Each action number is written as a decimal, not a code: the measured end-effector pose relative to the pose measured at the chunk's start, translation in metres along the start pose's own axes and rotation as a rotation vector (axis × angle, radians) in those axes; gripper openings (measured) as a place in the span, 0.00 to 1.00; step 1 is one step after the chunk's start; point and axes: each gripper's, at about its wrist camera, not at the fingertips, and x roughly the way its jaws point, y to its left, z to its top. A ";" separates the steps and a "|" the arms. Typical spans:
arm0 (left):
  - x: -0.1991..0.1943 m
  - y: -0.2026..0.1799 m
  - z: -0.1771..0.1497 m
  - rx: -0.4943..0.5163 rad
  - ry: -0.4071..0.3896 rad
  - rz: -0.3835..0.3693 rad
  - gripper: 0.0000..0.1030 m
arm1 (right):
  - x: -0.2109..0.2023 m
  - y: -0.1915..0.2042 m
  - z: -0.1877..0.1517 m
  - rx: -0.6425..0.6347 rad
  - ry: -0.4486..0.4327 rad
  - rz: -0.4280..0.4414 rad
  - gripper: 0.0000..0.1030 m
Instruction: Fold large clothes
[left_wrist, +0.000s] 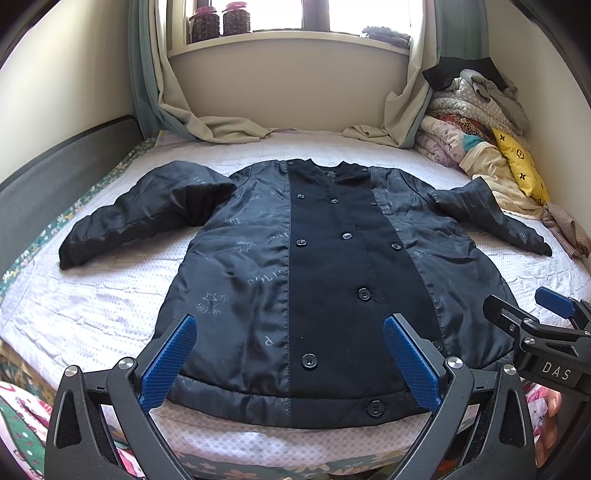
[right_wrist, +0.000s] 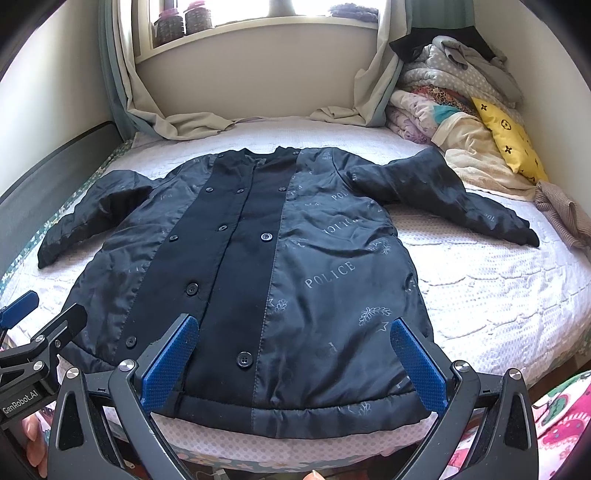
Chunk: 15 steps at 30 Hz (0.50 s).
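A large dark navy coat (left_wrist: 314, 266) (right_wrist: 258, 273) lies flat and buttoned on the white bed, collar toward the window, both sleeves spread out to the sides. It has a black button band down the middle and shiny panels printed with POLICE. My left gripper (left_wrist: 291, 354) hovers open over the hem, left of the middle, with nothing between its blue pads. My right gripper (right_wrist: 295, 358) hovers open over the hem's right half, also holding nothing. Each gripper shows at the edge of the other's view: the right gripper (left_wrist: 532, 321) and the left gripper (right_wrist: 40, 314).
The white bedspread (left_wrist: 92, 295) (right_wrist: 498, 295) covers the bed. A heap of folded quilts and a yellow cushion (left_wrist: 521, 166) (right_wrist: 509, 140) fill the far right corner. Curtains (left_wrist: 207, 125) drape onto the bed below the window. A dark headboard (left_wrist: 55, 184) runs along the left.
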 end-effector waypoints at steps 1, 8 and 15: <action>0.000 0.000 0.000 -0.001 0.000 0.000 0.99 | 0.000 0.000 0.000 -0.001 -0.001 0.000 1.00; 0.000 -0.001 0.000 -0.001 -0.001 -0.001 0.99 | 0.000 -0.002 0.001 0.001 0.001 0.000 1.00; 0.000 0.000 0.000 -0.002 0.000 -0.001 0.99 | 0.000 -0.002 0.000 0.002 0.001 -0.001 1.00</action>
